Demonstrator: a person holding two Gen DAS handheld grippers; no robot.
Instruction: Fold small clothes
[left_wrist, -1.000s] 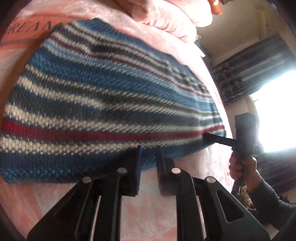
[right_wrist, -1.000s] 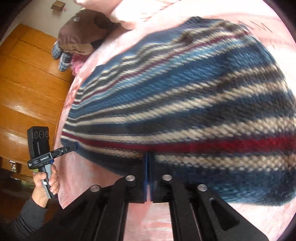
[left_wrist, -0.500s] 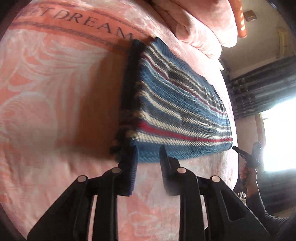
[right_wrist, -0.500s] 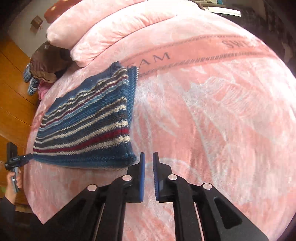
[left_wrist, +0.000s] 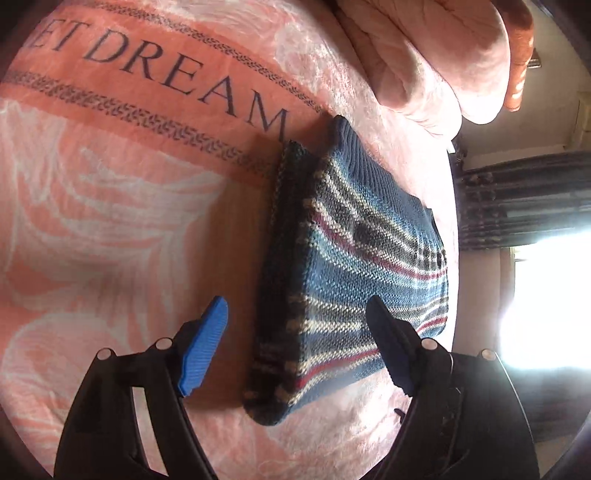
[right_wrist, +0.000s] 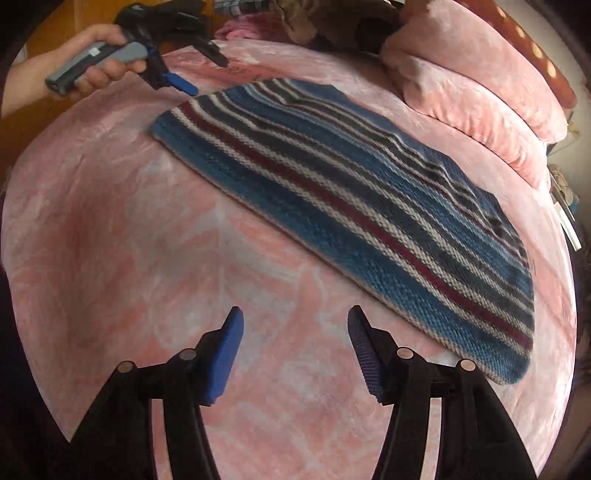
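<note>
Hovering over folded striped knit (right_wrist: 351, 192) on pink blanket (right_wrist: 147, 258); left gripper (left_wrist: 295, 325), right gripper (right_wrist: 295, 328) both spread wide, empty. Likely needing grab of short edge for another fold.

A bed under a pink plush blanket (left_wrist: 110, 229) printed with dark letters is filling the room. Pink quilted pillows (left_wrist: 436, 55) are lying at its head. Glaring daylight is pouring through a window (left_wrist: 546, 295) beside dark striped curtains (left_wrist: 517, 199); orange wooden panelling (right_wrist: 48, 33) is showing behind.
</note>
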